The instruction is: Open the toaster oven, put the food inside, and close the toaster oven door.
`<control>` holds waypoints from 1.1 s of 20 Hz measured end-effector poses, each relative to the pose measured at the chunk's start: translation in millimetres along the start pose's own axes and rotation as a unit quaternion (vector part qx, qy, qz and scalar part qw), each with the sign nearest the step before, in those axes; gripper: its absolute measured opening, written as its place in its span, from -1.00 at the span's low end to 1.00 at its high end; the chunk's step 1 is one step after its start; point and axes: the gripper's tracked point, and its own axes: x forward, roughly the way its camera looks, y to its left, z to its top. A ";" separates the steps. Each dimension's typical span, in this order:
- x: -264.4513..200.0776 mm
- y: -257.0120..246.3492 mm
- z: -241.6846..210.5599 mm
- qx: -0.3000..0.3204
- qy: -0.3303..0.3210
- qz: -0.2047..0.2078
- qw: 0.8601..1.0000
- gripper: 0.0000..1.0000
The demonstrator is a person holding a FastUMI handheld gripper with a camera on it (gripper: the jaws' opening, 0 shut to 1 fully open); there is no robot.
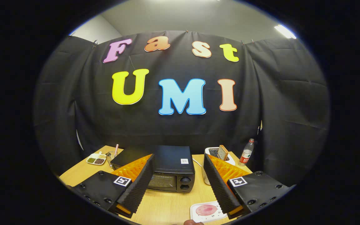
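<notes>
One black toaster oven (164,167) is seen on the wooden table (167,206), just beyond the gripper (179,164), its door shut and two dark knobs stacked at the right of its front. Two black-padded fingers (141,184) with orange backs are held spread wide apart, nothing being pinched between them; the oven's front is framed in the gap. One white plate (206,212) bearing a single pinkish round slice of food (206,209) is placed on the table close to the inner side of the right finger, nearer than the oven. One white toaster (219,154) with one slice of bread (222,152) standing in it is seen beyond the right finger, to the right of the oven. One plastic bottle (246,153) with a red label is stood upright further right, near the table's far corner. One small divided dish (96,160) of three portions of grains is set at the far left, with one clear glass (112,155) holding a pink straw just beside it.
</notes>
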 end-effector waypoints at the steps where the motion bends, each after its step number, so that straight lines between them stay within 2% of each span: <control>1: 4.5 4.9 0.4 0.001 0.000 0.003 1.000 0.96; 7: 38.5 38.6 -25.5 0.020 0.036 0.011 0.999 0.96; 13: 69.2 73.6 -72.0 -0.013 0.079 0.030 0.996 0.96; 22: 113.3 109.2 -116.2 0.002 0.123 0.034 0.992 0.96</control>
